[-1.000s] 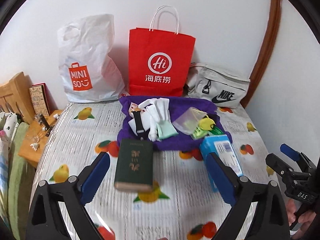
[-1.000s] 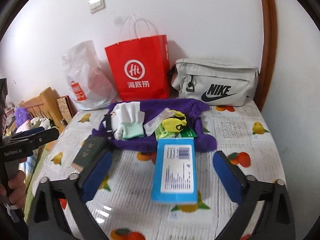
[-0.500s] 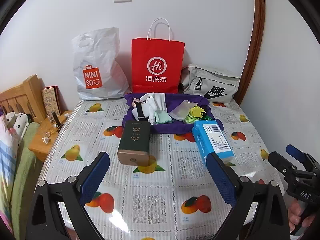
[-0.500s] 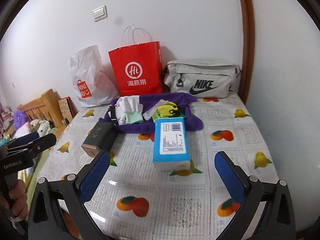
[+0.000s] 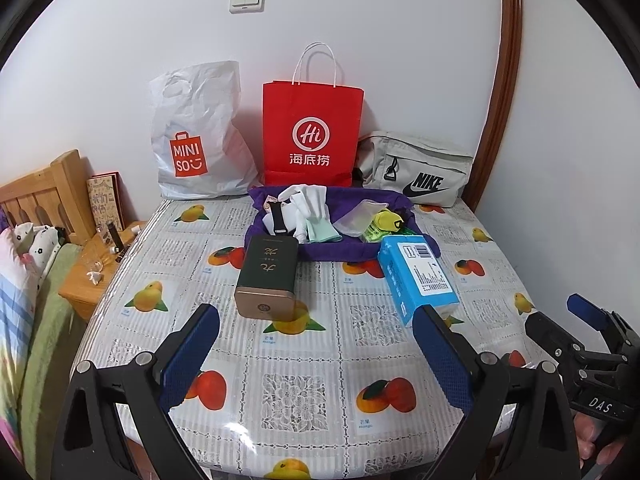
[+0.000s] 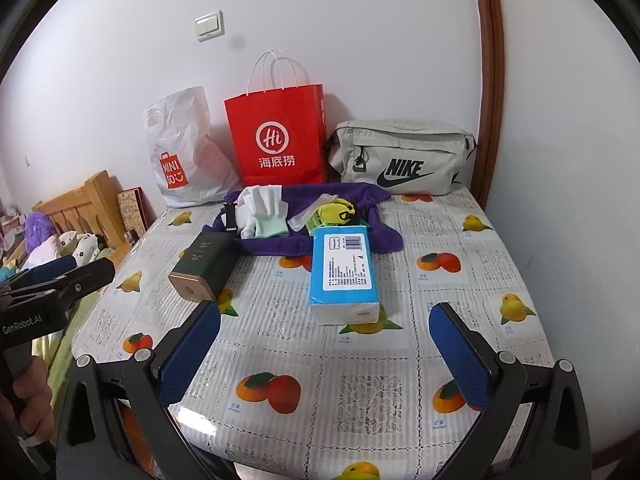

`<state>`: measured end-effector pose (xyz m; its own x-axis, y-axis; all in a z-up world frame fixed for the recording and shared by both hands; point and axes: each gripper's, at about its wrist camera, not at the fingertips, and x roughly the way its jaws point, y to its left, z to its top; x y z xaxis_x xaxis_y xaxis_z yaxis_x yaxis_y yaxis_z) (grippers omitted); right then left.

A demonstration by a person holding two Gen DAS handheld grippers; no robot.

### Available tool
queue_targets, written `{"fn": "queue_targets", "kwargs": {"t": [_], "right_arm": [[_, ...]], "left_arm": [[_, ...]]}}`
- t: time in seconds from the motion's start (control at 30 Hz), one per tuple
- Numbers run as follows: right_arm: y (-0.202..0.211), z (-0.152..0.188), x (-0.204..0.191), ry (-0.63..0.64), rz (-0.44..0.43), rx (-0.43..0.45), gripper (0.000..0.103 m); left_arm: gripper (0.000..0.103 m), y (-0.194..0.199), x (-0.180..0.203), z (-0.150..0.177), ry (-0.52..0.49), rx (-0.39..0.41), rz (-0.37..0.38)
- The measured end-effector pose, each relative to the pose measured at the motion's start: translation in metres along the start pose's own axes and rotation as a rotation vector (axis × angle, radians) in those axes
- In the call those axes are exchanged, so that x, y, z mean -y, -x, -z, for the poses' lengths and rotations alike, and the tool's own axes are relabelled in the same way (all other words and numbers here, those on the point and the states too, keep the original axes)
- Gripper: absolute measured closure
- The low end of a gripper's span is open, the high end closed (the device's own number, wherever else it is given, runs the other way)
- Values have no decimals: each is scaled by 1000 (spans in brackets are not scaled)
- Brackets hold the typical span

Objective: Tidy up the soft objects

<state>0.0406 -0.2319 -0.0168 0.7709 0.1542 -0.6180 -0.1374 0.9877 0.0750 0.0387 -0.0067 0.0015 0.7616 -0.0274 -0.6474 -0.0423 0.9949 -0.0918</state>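
Note:
A purple cloth (image 5: 340, 250) (image 6: 280, 244) lies mid-table, and on it rest white gloves (image 5: 310, 202) (image 6: 262, 202), a mint sock (image 5: 320, 232) (image 6: 268, 228), a black strap (image 5: 277, 220), a clear pouch (image 5: 356, 222) and a yellow item (image 5: 390, 222) (image 6: 336, 210). A dark green box (image 5: 269, 278) (image 6: 202, 266) and a blue tissue pack (image 5: 416, 276) (image 6: 344, 272) lie in front of the cloth. My left gripper (image 5: 314, 354) and right gripper (image 6: 326, 350) both stand open and empty above the table's near edge, well short of these things.
Against the back wall stand a white Miniso bag (image 5: 196, 136), a red paper bag (image 5: 312, 136) and a grey Nike pouch (image 5: 416, 172). A wooden nightstand (image 5: 90, 276) and bed (image 5: 24, 320) lie left. The fruit-print tablecloth (image 5: 304, 396) covers the table.
Both grippers have pulled back and risen away from the objects, so more of the near table shows. Nothing on the table has moved.

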Motion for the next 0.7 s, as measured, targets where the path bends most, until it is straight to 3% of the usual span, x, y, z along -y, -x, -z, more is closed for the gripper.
{"fn": "queue_targets", "kwargs": {"t": [0.7], "right_arm": [[2, 4, -3, 3, 3, -1, 0]], "left_arm": [[5, 5, -2, 7, 2, -2, -2]]}}
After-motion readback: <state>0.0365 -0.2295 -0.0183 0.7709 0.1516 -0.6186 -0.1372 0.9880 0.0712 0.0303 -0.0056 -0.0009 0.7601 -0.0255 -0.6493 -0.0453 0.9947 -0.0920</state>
